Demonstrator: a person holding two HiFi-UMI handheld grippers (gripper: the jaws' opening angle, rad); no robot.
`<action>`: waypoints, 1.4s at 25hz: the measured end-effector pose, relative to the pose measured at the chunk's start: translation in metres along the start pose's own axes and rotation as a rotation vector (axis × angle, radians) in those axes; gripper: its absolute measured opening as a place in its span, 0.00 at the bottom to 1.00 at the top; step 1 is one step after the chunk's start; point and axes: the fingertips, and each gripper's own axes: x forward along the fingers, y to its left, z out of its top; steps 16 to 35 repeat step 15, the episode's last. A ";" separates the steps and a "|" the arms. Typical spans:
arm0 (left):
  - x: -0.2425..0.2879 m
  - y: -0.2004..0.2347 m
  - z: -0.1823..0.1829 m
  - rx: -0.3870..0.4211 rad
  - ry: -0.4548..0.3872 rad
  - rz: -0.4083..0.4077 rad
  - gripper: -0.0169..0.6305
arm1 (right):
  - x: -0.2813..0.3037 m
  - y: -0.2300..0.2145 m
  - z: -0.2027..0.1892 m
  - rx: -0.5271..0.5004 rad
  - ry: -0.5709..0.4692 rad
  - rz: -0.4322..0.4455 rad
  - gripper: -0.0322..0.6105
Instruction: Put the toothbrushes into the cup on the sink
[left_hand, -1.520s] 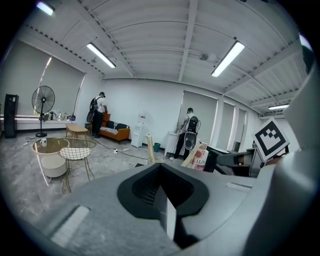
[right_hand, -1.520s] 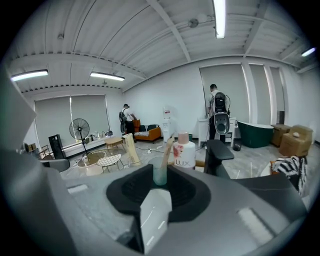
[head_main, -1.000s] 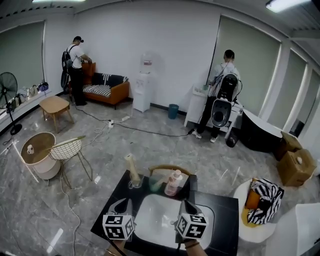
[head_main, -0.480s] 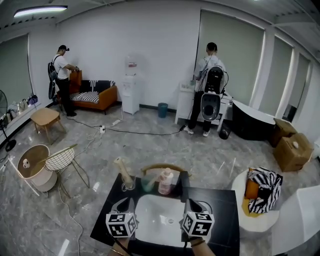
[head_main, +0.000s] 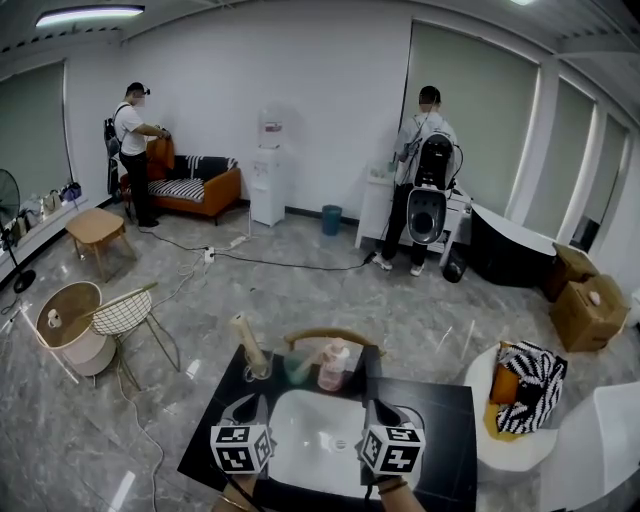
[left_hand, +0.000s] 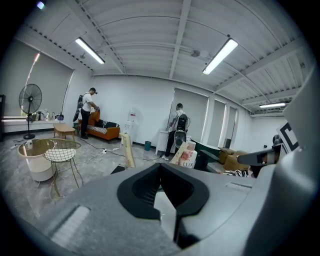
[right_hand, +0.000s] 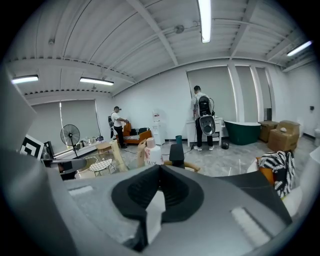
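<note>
Landmark: a white oval basin (head_main: 315, 430) set in a black rectangular countertop (head_main: 445, 440). All places below are given from this basin.
Left gripper (left_hand: 160, 167): its two black jaws met tip to tip with nothing between them. It hung over the basin's near left edge.
Right gripper (right_hand: 160, 169): its jaws were likewise together and empty, over the basin's near right edge.
Cup: a clear glass tumbler (head_main: 260, 368) stood behind the basin's back left corner. I took it for the task's cup.
Toothbrushes: a tall pale-beige upright item (head_main: 245, 340) rose out of that tumbler. It was too small for me to tell whether it was the toothbrushes. I saw no brush lying loose beside the basin.
Other items: a pale green container (head_main: 297, 368) and a pink bottle (head_main: 331, 365) stood behind the basin's back edge, just right of the tumbler.
Step in hand: in my judgement neither gripper was carrying anything. The scene fitted two stages: brushes standing in the tumbler, or brushes lying somewhere out of view.
Next move: I would need a clearer look at the beige item before directing either gripper.
</note>
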 end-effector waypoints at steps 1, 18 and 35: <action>0.000 0.001 0.000 0.000 0.001 0.001 0.04 | 0.000 0.001 0.000 0.002 0.000 -0.001 0.05; 0.003 0.009 -0.008 0.005 0.022 0.005 0.04 | 0.004 -0.002 -0.004 0.011 0.007 -0.016 0.05; 0.003 0.009 -0.008 0.005 0.022 0.005 0.04 | 0.004 -0.002 -0.004 0.011 0.007 -0.016 0.05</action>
